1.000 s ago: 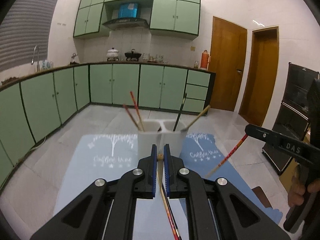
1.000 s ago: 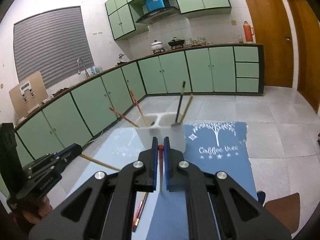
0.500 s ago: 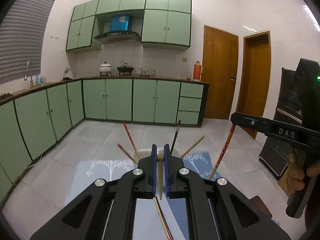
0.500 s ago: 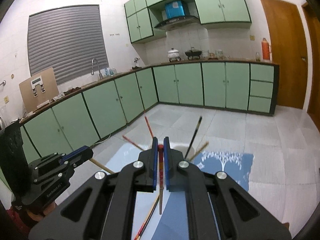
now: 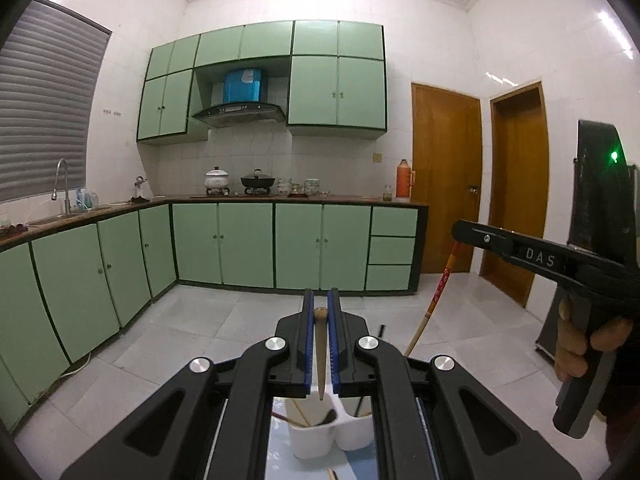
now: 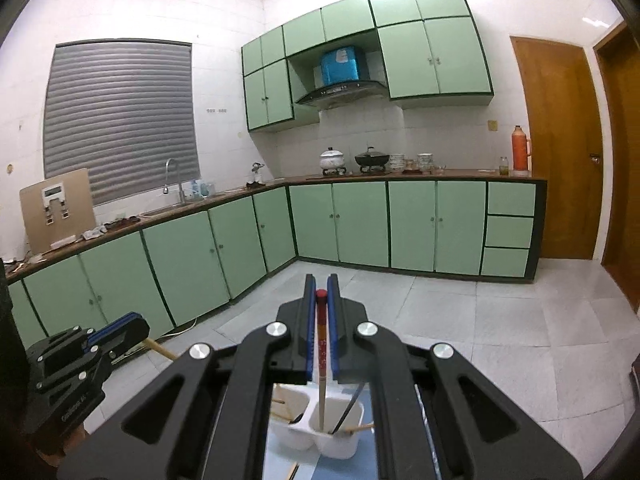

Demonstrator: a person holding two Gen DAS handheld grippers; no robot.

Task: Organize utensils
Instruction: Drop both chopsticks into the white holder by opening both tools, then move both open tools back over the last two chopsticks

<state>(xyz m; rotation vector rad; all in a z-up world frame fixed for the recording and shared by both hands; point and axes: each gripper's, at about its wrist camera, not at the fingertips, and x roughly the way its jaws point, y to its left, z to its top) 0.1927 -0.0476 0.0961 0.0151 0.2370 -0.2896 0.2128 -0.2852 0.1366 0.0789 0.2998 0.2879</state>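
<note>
Above the holder: both claws hover, each carrying one chopstick.
Left claw [image 5: 319,322]: closed on a wooden chopstick [image 5: 320,354].
Right claw [image 6: 320,304]: closed on a red-topped chopstick [image 6: 321,356].
Done: white two-cup holder [image 6: 320,426] already keeps several sticks.
Left: dropping these two in, I judge.

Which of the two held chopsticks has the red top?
The one in the right hand-held gripper: the red-topped chopstick. The left hand-held gripper holds a plain wooden chopstick.
</note>
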